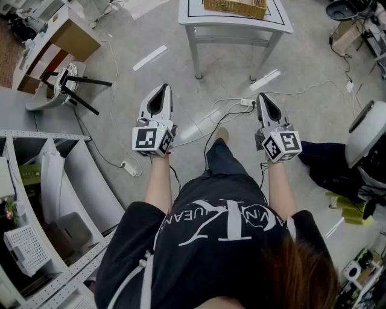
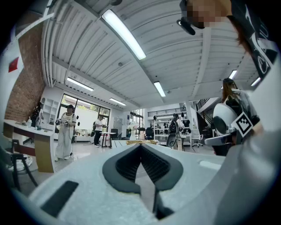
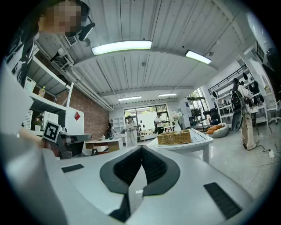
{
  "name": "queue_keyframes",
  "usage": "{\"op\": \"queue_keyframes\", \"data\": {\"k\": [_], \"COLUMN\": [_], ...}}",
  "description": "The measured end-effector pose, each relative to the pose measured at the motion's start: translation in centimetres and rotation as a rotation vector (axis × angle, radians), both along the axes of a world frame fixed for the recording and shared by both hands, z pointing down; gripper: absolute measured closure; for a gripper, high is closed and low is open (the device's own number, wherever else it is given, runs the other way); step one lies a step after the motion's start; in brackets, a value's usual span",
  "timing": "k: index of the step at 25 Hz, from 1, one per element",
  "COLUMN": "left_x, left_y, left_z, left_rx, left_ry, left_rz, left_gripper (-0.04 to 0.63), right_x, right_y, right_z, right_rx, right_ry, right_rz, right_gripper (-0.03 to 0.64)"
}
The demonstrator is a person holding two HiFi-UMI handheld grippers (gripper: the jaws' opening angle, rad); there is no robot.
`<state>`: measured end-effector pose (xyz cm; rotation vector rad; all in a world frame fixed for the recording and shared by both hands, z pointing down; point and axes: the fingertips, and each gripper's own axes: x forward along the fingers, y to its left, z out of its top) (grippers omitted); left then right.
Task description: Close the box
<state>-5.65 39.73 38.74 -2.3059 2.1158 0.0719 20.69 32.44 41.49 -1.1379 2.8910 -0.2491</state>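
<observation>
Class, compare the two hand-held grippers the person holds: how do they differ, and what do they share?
The left hand-held gripper points almost straight ahead; the right hand-held gripper leans inward more. The left marker cube shows a different pattern from the right marker cube. Shared: both have jaws shut on nothing and are held above the floor, short of the white table bearing the wicker basket.

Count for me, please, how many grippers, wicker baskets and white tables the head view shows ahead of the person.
Grippers: 2, the left gripper and the right gripper, both shut and empty.
Wicker baskets: 1, the wicker basket.
White tables: 1, the white table under that basket.
Total: 4.
</observation>
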Motion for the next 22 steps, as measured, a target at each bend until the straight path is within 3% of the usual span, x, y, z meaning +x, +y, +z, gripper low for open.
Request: {"op": "queue_keyframes", "data": {"k": [22], "left_x": [-1.9], "left_y": [-18.3], "left_z": [-1.2], "left_rx": [-0.009], "left_ry": [0.000], "left_rz": [0.004], "left_gripper": [0.588], "right_x": [-2.4], "right_y": [-17.5], "right_z": [-0.3], "right_rx": [-0.004], "right_ry": [0.019], "right_rz": [0.002], "right_gripper": [0.618]}}
